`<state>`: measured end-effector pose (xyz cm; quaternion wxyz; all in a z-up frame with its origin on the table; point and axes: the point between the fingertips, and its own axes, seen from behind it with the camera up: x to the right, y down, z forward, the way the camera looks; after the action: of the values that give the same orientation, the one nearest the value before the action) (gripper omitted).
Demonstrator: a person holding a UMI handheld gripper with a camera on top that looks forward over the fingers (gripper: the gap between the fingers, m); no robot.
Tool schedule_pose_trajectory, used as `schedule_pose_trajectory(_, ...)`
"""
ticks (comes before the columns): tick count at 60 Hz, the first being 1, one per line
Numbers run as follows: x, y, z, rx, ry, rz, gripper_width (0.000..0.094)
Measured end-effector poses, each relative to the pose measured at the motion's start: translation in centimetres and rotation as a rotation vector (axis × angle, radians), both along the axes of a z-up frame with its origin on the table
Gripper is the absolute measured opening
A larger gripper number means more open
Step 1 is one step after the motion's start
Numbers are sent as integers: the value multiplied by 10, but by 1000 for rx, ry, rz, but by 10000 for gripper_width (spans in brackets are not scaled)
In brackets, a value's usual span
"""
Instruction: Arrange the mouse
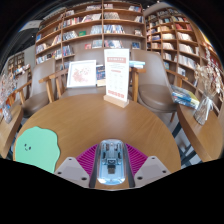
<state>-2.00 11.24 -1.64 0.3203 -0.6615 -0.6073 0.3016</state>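
Note:
A silvery grey computer mouse (111,160) sits lengthwise between my gripper's (111,163) two fingers, with the magenta pads (88,157) pressed against both of its sides. It is held just above the round wooden table (95,122), at its near edge. A light green mouse mat (35,145) lies on the table to the left of the fingers.
A white sign stand (117,78) and a propped book (82,73) stand at the table's far side. Wooden chairs (152,88) ring the table. Tall bookshelves (95,25) fill the back of the room.

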Motion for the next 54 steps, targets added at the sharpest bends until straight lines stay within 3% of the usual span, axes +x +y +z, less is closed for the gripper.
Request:
schedule_pose_trajectory(12, 8, -10, 13, -4, -21, 7, 410)
schedule_pose_trajectory(31, -1, -140, 126, -55, 101, 176, 408)
schedule_pose_trajectory(38, -5, -198, 110, -64, 70, 207, 407)
schedule_pose_trajectory(48, 8, -249, 42, -36, -15, 246, 409)
schedule_pose_trajectory(54, 15, -255, 14, -21, -44, 216, 420)
